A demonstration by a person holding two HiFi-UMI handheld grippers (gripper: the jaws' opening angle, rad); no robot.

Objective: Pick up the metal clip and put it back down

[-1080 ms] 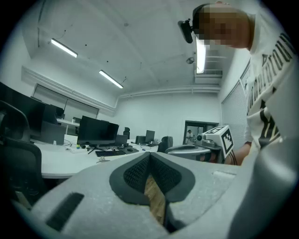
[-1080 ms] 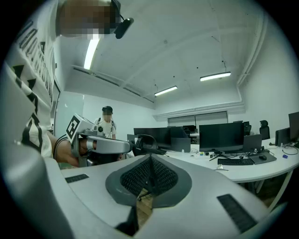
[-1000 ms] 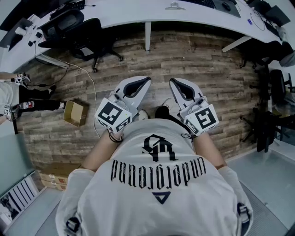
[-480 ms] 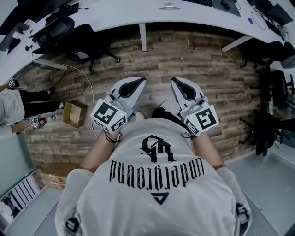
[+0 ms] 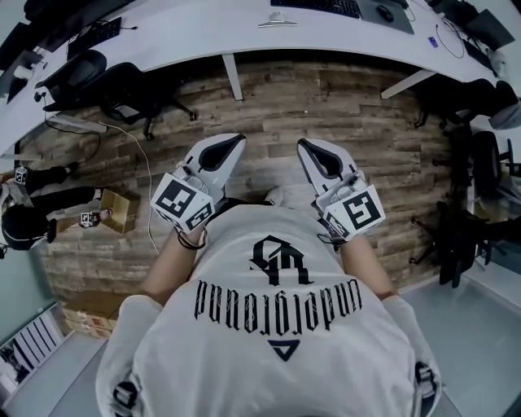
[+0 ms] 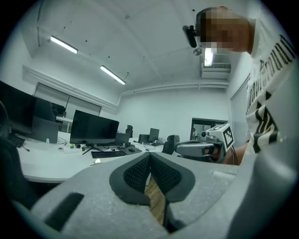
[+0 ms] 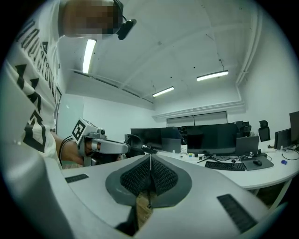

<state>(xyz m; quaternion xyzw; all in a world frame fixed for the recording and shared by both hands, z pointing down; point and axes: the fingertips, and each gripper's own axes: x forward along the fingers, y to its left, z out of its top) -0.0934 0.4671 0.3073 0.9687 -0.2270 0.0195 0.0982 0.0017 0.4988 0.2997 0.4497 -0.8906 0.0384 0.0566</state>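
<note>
Open office, plank floor underfoot and a long white desk curving across the far side. On that desk, a keyboard, and just in front of it, by the desk's front edge, a small silvery thing: that looks like the clip, though it's too small to be sure. It lies on the desktop, well apart from both tools.

Down at the person's waist, both grippers are held side by side over the floor, tips pointing towards the desk. The left gripper has its jaws pressed together; its own view has the dark ribbed pads meeting at the tip with nothing between them, only a sliver of floor behind. The right gripper is the same story: pads tight against each other, nothing pinched.

Off to the left, a cardboard box sits on the floor, and an office chair is tucked by the desk.
</note>
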